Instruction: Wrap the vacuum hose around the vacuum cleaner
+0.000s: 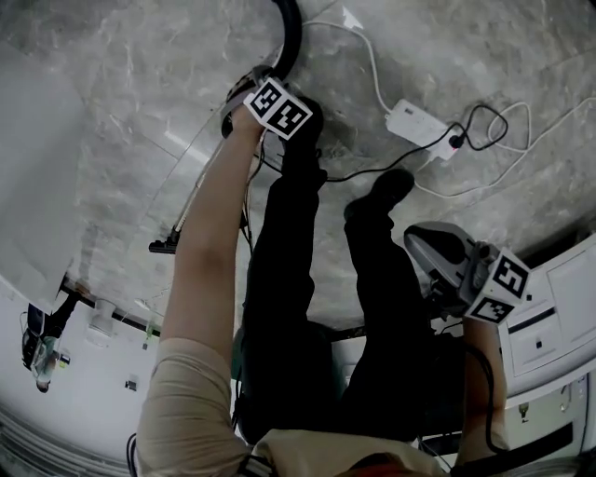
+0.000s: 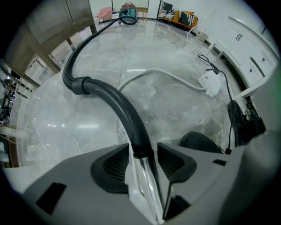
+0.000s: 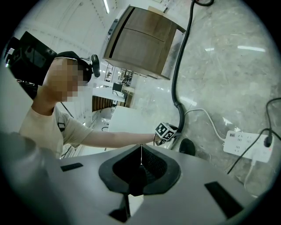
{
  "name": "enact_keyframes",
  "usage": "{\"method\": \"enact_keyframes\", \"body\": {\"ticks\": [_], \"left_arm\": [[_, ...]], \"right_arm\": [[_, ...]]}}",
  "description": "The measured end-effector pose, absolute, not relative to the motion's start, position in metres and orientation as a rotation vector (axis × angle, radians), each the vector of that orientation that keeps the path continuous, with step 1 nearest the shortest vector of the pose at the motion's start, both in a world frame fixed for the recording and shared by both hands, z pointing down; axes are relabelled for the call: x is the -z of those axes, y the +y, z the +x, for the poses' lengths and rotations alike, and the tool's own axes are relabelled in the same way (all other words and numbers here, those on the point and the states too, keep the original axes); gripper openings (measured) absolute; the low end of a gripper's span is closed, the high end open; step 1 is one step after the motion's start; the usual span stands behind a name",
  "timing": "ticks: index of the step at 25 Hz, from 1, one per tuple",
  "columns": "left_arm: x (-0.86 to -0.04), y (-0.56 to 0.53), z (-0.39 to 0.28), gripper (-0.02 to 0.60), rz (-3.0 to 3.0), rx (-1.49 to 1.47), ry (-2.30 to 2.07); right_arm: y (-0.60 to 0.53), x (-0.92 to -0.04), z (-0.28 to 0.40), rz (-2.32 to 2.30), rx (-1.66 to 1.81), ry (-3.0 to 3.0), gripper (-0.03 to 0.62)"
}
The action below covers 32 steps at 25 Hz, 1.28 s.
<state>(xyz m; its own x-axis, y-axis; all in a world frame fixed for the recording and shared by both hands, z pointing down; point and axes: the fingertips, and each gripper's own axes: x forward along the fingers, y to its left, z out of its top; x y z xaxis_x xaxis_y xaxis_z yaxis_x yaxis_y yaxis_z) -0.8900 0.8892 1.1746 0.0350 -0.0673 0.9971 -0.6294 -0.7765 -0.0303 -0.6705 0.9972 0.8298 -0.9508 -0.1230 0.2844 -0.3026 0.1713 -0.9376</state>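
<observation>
down at the floor (image 2: 66, 132), the left gripper (image 2: 143, 151) has its jaws apart around the hose (image 2: 116, 101), unclamped; the right gripper (image 3: 140, 154) is closed, empty. a loose close could let the smooth hose slip. the vacuum cleaner (image 2: 127, 13) sits far off.

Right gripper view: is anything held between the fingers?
No, the right gripper has its fingers pressed together with nothing between them.
</observation>
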Motion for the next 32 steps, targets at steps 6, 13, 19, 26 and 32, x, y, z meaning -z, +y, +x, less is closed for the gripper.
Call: {"method": "enact_keyframes", "body": {"ticks": [6, 13, 19, 26, 32], "left_arm": [[-1.207, 0.885, -0.89, 0.206, 1.827, -1.854, -0.683], [-1.208, 0.889, -0.889, 0.172, 1.815, -1.68, -0.642], [-1.163, 0.892, -0.894, 0.167, 1.805, -1.593, -0.512], [-1.039, 0.896, -0.872, 0.167, 1.916, -1.422, -0.329], [-0.925, 0.873, -0.852, 0.167, 2.062, -1.327, -0.276]], "right_arm": [[0.988, -0.858, -0.656, 0.449, -1.881, -2.28, 0.003], [0.983, -0.856, -0.649, 0.485, -1.893, -2.282, 0.003], [0.978, -0.837, -0.638, 0.575, -1.907, -2.278, 0.003], [0.968, -0.794, -0.646, 0.61, -2.028, -2.305, 0.003], [0.96, -0.751, -0.685, 0.486, -2.113, -2.343, 0.003]]}}
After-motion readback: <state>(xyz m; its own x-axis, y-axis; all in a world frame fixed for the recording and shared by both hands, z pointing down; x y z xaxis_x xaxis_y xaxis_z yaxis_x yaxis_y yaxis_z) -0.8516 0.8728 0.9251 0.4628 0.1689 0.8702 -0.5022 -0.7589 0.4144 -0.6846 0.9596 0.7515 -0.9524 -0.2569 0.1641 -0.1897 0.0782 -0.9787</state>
